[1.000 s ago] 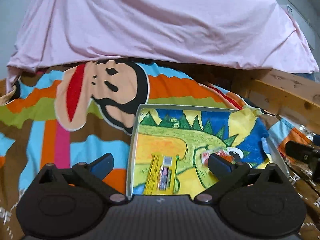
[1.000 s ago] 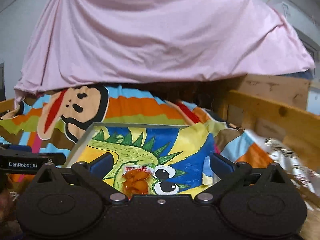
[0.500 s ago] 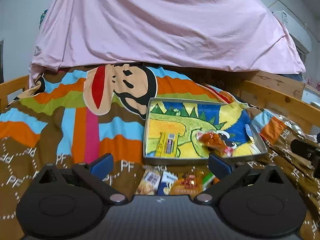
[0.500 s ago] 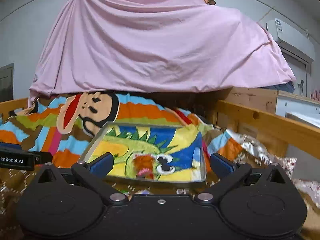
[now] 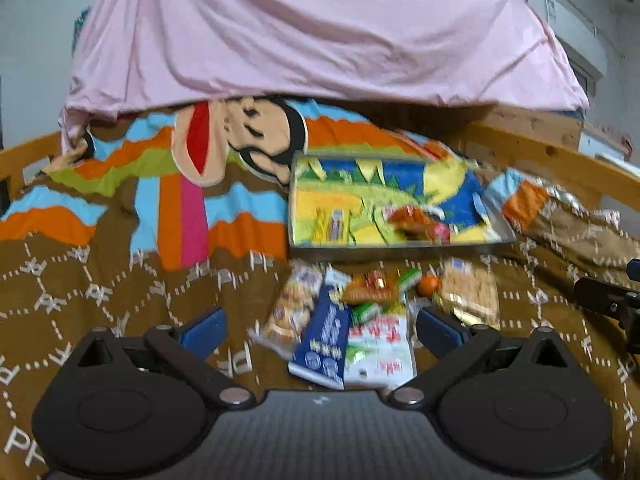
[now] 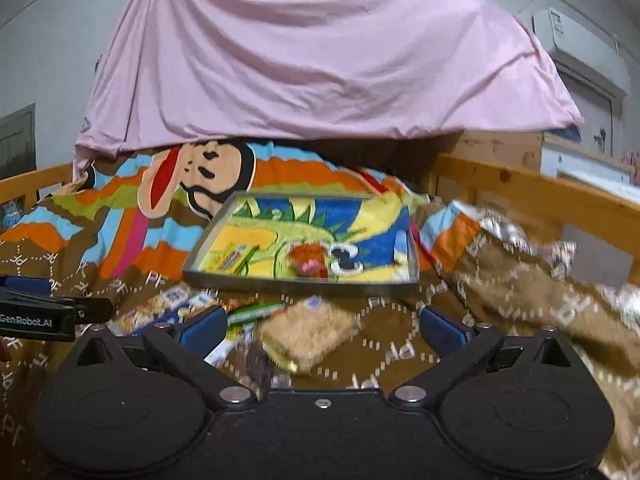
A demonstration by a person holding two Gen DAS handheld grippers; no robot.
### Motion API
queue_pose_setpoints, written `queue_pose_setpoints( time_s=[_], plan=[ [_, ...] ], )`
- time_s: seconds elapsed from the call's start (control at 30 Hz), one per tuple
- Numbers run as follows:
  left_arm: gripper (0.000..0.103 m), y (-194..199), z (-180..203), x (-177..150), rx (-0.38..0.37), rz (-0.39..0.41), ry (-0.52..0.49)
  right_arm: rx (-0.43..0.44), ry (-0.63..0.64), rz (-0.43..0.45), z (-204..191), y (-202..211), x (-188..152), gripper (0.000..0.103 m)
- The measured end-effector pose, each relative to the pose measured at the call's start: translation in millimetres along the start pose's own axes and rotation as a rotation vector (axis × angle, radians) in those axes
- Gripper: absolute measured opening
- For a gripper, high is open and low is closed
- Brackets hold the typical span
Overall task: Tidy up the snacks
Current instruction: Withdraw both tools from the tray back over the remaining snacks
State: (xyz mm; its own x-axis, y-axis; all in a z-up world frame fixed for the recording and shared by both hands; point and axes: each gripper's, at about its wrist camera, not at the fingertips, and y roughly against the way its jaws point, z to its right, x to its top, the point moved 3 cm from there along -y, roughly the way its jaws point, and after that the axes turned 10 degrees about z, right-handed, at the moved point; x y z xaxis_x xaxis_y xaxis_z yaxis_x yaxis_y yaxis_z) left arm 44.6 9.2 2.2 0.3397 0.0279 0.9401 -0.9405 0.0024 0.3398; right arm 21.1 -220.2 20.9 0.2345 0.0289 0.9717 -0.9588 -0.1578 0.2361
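Note:
A shallow grey tray (image 5: 400,249) (image 6: 304,285) lined with a dinosaur-print cloth lies on the bed. In it are a yellow snack bar (image 5: 330,226) (image 6: 232,257) and an orange-red packet (image 5: 418,222) (image 6: 310,258). Several loose snacks lie in a heap in front of the tray: a blue packet (image 5: 322,342), a white and red packet (image 5: 382,350), a cracker pack (image 5: 294,308) and a crispy-bar pack (image 5: 470,288) (image 6: 308,330). My left gripper (image 5: 320,326) hangs open over the heap. My right gripper (image 6: 320,326) is open above the crispy-bar pack, holding nothing.
A brown blanket (image 5: 120,288) with coloured stripes and a cartoon monkey covers the bed. A pink sheet (image 5: 312,28) hangs across the back. Wooden bed rails (image 6: 540,196) run along the right side and far left. The right gripper's tip (image 5: 608,300) shows at the left view's right edge.
Both grippers have pulled back and up from the tray. The tray now sits farther off, and the loose snack heap in front of it has come into view. Both stay open.

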Motion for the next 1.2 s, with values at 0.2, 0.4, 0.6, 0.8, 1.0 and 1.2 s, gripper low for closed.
queue_pose_setpoints(
  time_s=[0.2,0.4,0.6,0.8,1.0,1.2],
  plan=[
    [0.103,-2.6,-1.6,-14.8,-0.013,-0.068,0.02,0.014,-0.034,-0.101,-5.2,1.1,-24.4,0.102],
    [0.103,-2.7,-2.0,-23.2,-0.006,-0.089,0.006,0.02,-0.033,-0.134,-8.5,-3.7,-31.8,0.102],
    [0.103,-5.5,-3.8,-30.0,0.001,-0.122,0.005,0.031,-0.031,-0.181,-10.5,-8.6,-40.0,0.102],
    [0.103,-6.2,-5.3,-31.7,0.023,-0.134,-0.005,0.049,-0.012,-0.229,-15.6,-13.5,-47.4,0.102],
    [0.102,-9.1,-8.4,-34.0,0.038,-0.149,-0.023,0.061,-0.004,-0.248,-17.7,-17.4,-50.6,0.102],
    [0.103,-18.2,-10.5,-32.7,0.026,-0.173,-0.072,0.089,-0.006,-0.242,-20.2,-27.2,-50.2,0.102]
  ],
)
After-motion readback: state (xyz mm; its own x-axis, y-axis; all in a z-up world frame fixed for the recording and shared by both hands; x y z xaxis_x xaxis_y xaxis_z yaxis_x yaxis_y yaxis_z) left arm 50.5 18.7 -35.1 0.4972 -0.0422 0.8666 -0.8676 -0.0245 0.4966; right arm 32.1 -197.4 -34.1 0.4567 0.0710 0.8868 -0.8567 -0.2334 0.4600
